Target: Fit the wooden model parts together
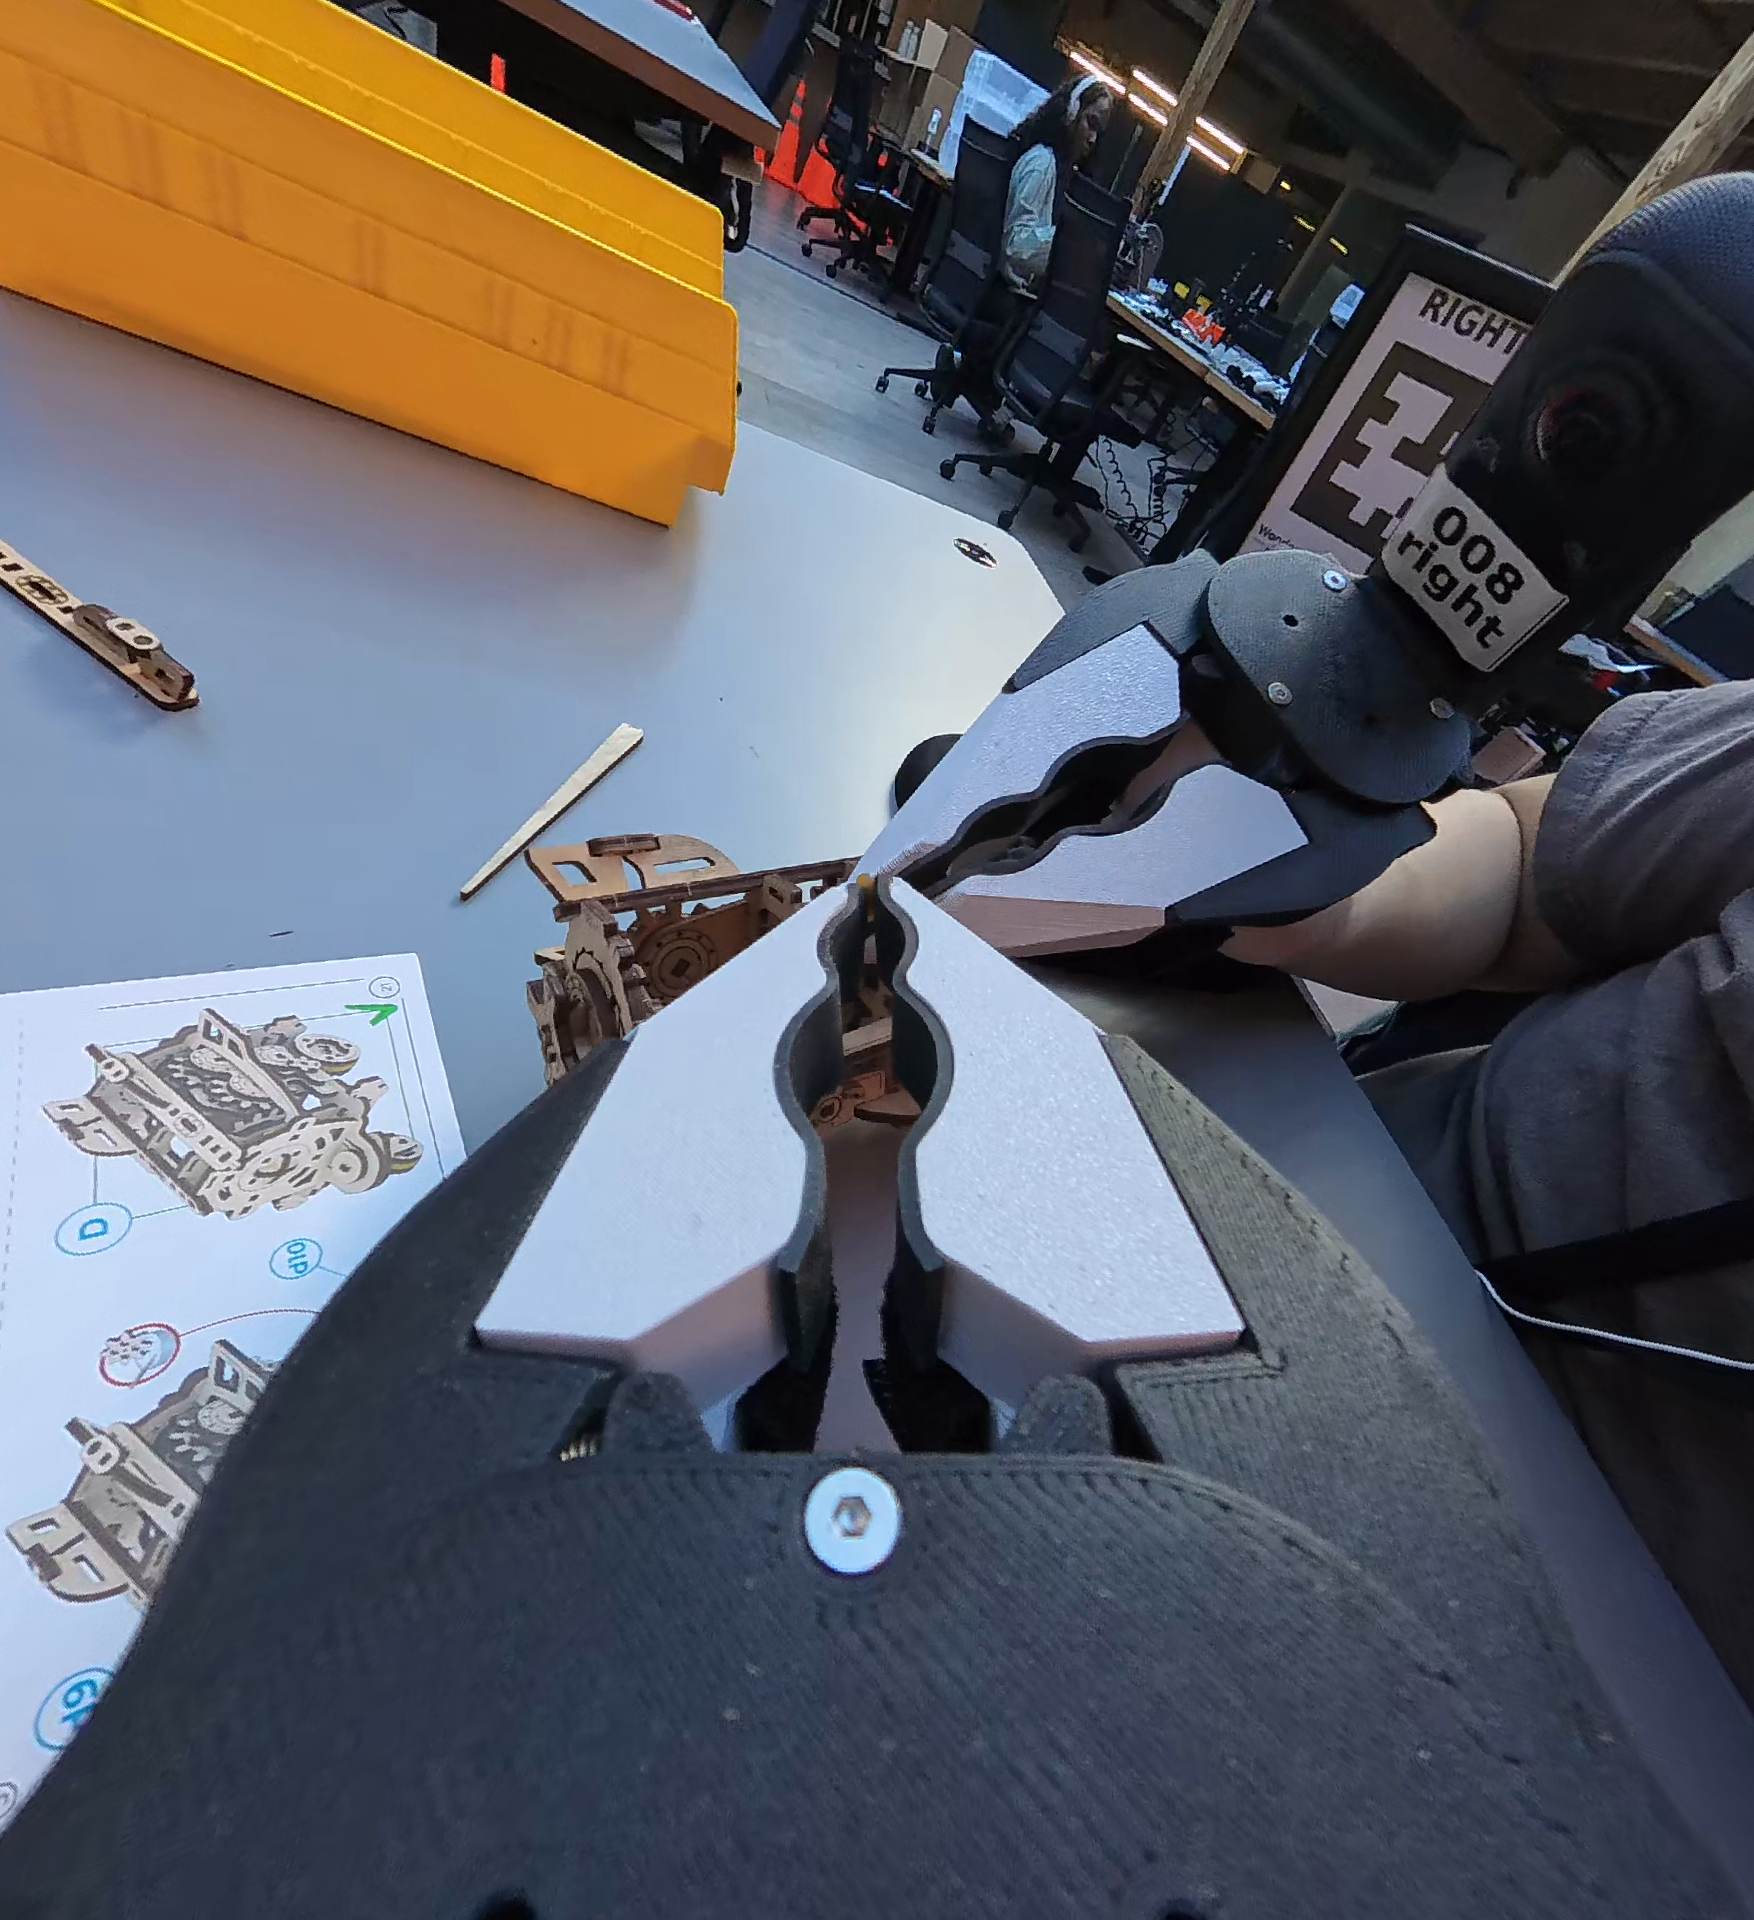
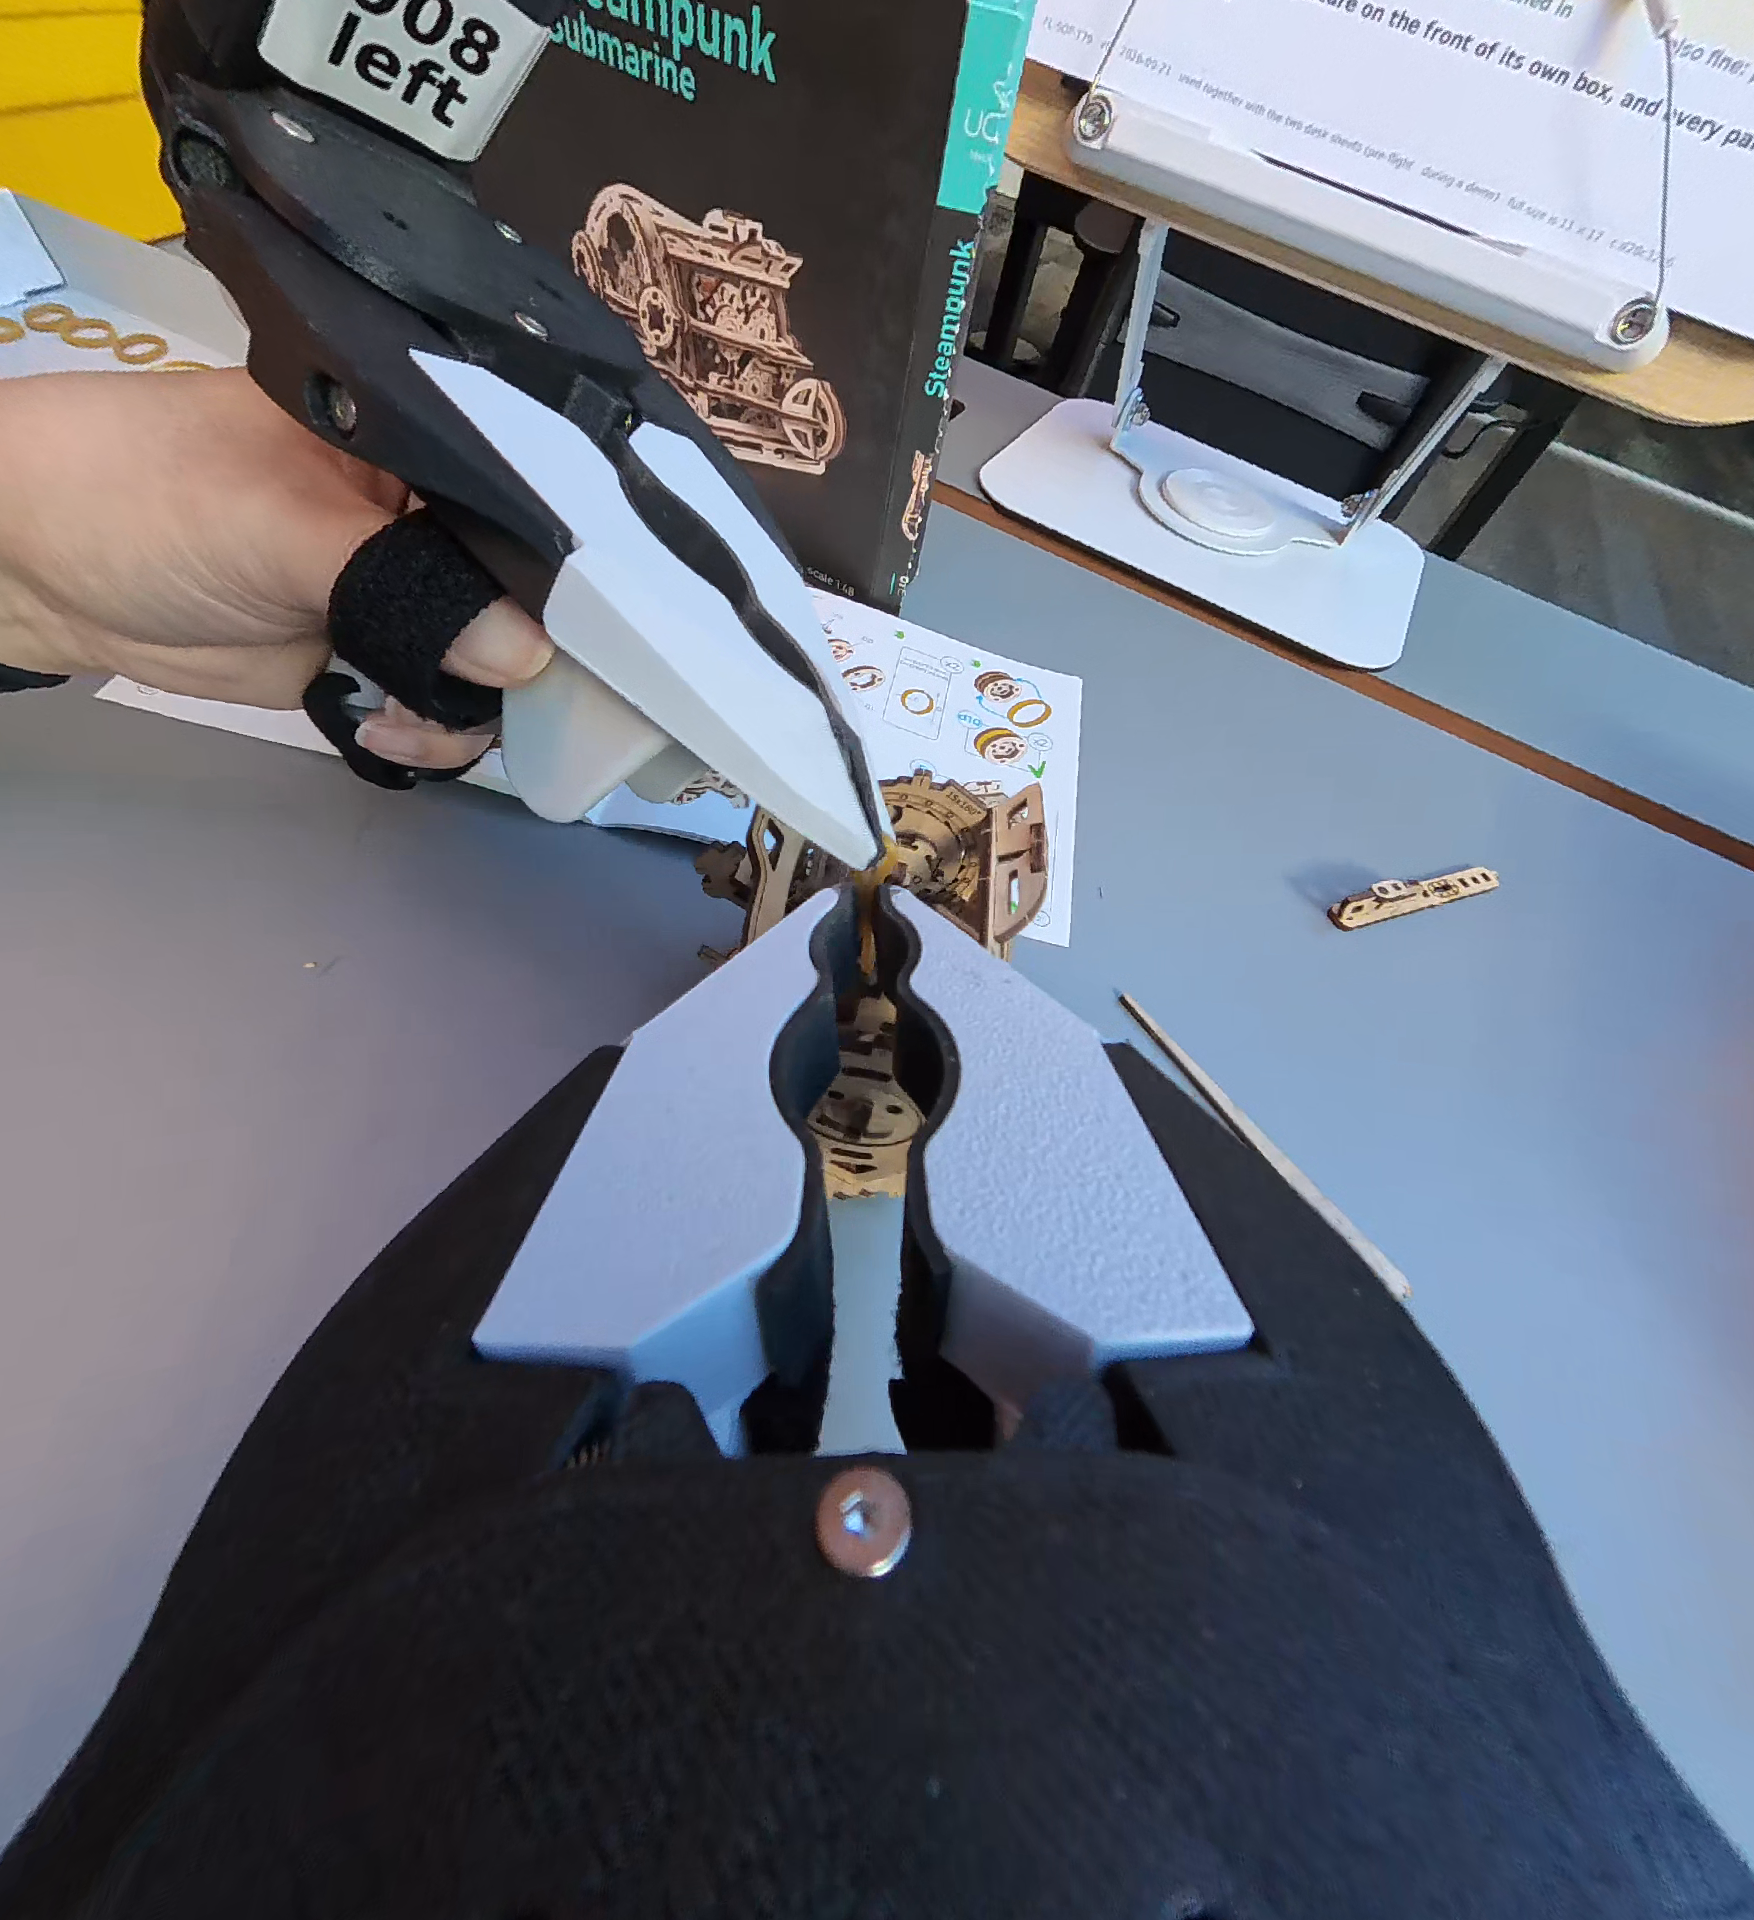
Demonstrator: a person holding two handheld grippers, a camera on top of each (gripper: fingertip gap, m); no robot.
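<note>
- The left gripper (image 1: 865, 891) has its jaws closed on a thin amber rubber band (image 1: 866, 914), pinched at the very fingertips at the centre of the left wrist view.
- The right gripper (image 2: 868, 902) is likewise clamped on the same rubber band, which runs down between its pads at the centre of the right wrist view.
- The two grippers meet tip to tip, the band stretched short between them just above the wooden model.
- The wooden model (image 2: 966, 842), a partly built gear assembly, stands on the grey table (image 2: 229, 1039) directly beyond the fingertips, mid-frame in both views.
- An instruction sheet (image 1: 229, 1101) lies at the lower left of the left wrist view, beside the model.
- A thin wooden stick (image 1: 553, 810) lies on the table left of centre, near the model.
- A small flat wooden part (image 1: 78, 620) lies well apart, at the left edge of that view.
- Yellow bins (image 1: 333, 229) fill the upper left.
- In the right wrist view the dark kit box (image 2: 748, 260) stands upright at the top centre, behind the model.
- A white document stand (image 2: 1268, 499) sits at the upper right.
- A hand (image 2: 125, 540) holds the left gripper at the left edge.
</note>
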